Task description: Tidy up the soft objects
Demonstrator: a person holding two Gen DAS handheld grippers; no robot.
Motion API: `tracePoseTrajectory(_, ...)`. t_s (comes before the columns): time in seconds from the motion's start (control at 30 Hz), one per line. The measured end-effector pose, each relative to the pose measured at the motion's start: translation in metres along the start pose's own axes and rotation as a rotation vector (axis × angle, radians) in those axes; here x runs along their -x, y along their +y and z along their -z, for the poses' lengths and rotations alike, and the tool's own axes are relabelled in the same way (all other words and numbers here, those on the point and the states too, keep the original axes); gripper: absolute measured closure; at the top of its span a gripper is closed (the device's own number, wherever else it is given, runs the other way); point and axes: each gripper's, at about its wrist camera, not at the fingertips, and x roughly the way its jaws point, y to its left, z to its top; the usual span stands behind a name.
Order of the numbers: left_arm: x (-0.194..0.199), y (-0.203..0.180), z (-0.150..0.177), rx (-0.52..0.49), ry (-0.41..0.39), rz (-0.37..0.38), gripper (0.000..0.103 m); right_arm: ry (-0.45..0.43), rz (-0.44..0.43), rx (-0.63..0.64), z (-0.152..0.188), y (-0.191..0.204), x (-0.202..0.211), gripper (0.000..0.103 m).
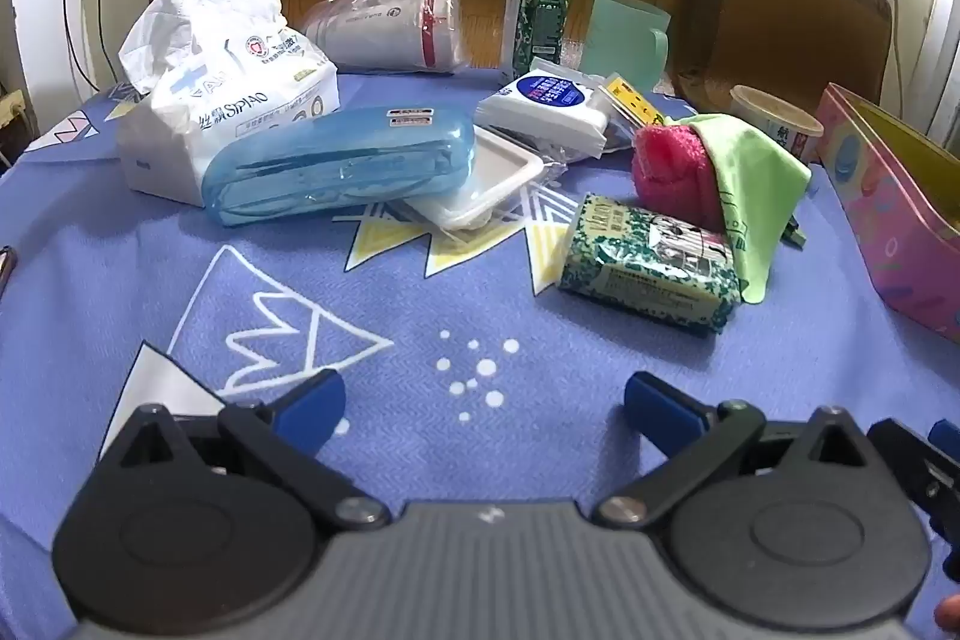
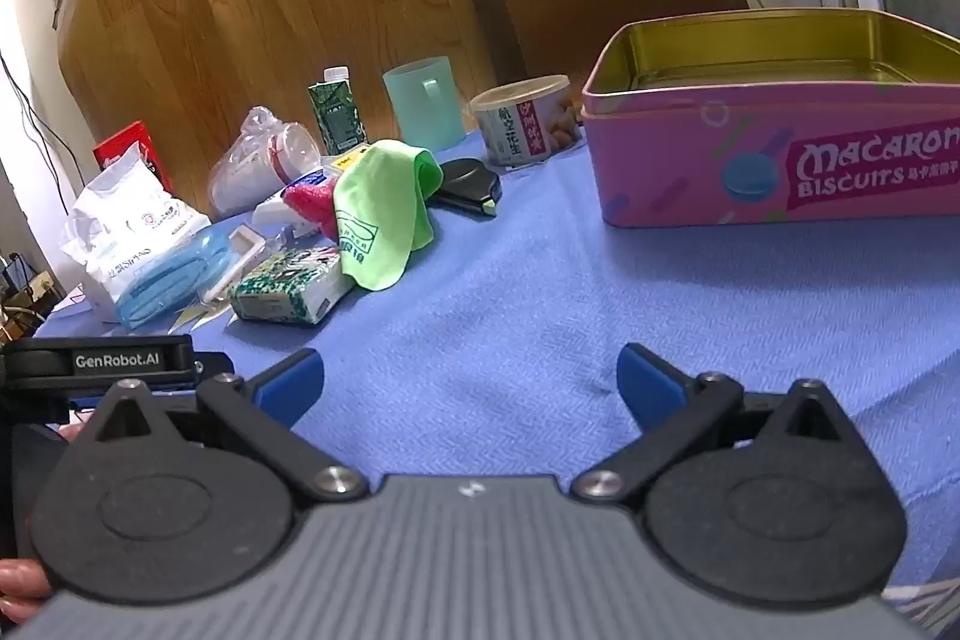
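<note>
A lime-green cloth with dark printing lies crumpled, draped over a fuzzy pink cloth bunched into a lump. Just in front of them a green-patterned tissue pack lies flat. A large white tissue bag, torn open at the top, stands to the left. An open pink biscuit tin, gold inside, sits to the right.

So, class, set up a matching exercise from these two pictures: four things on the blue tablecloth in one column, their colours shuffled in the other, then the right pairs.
Things:
1. biscuit tin
2. cloth
3. mug
4. glasses case

Colours:
A. clear blue
B. pink outside, gold inside
C. pale teal
D. bright green

Pairs: 1-B, 2-D, 3-C, 4-A
</note>
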Motion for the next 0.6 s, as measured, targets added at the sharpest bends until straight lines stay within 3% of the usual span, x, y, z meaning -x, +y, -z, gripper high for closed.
tracePoseTrajectory(0.17, 0.008, 0.008, 0.005, 0.020, -0.050, 0.056, 0.000, -0.003, 0.038, 0.081, 0.008, 0.008, 0.000, 0.000)
tracePoseTrajectory(0.33, 0.007, 0.010, 0.011, 0.011, -0.076, 0.081, 0.000, 0.004, 0.020, 0.050, 0.001, 0.004, 0.002, 0.000)
tracePoseTrajectory(0.6, 0.008, 0.005, 0.015, -0.033, -0.086, 0.064, 0.000, 0.003, 0.032, 0.093, 0.005, 0.006, -0.002, 0.000)
